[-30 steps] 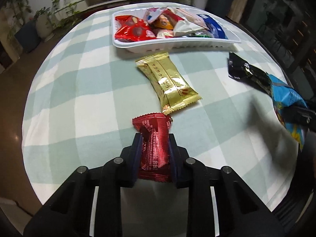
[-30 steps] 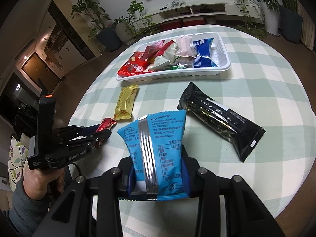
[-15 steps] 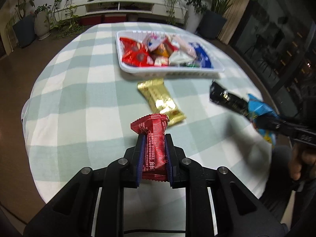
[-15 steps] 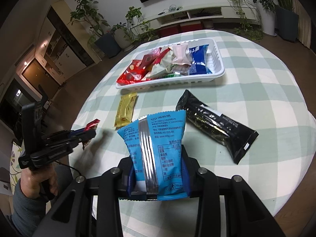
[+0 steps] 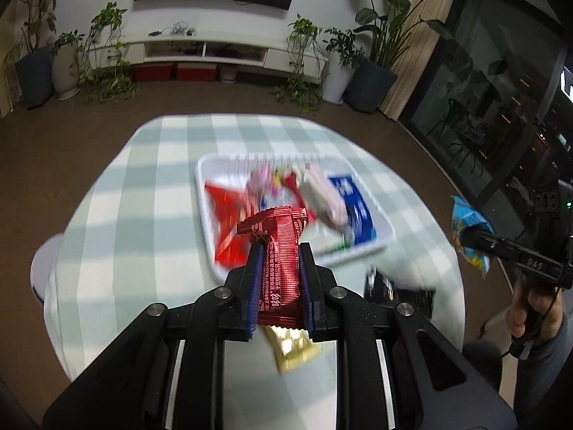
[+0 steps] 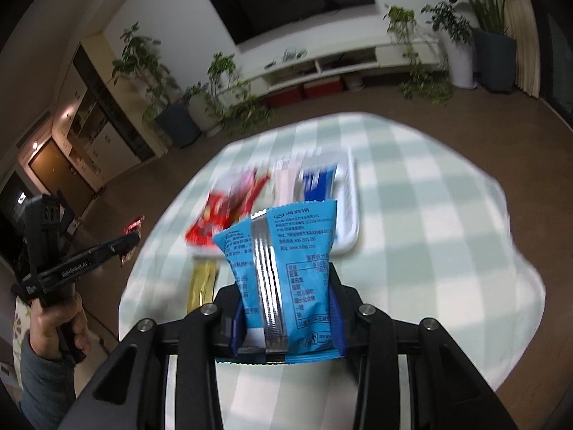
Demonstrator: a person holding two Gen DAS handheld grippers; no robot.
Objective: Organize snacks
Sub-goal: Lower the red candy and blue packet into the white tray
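My left gripper (image 5: 279, 251) is shut on a red snack bar (image 5: 277, 258) and holds it high above the table, in front of the white tray (image 5: 202, 179) of snacks. My right gripper (image 6: 286, 286) is shut on a light blue snack packet (image 6: 286, 268), also lifted above the table; the packet shows at the right edge of the left wrist view (image 5: 469, 233). A gold snack bar (image 5: 293, 349) lies on the checked cloth below the left gripper; it shows in the right wrist view too (image 6: 202, 283). The black snack bar (image 5: 379, 283) lies partly hidden behind my left fingers.
The round table has a green and white checked cloth (image 5: 143, 215). The tray (image 6: 352, 193) holds several red, pink and blue packets. Potted plants (image 5: 372, 82) and a low TV shelf (image 5: 200, 50) stand far behind. The table edges drop to brown floor.
Both grippers rose well above the table with their snacks and tilted up toward the tray. The red bar left the cloth. The view is blurred from motion.
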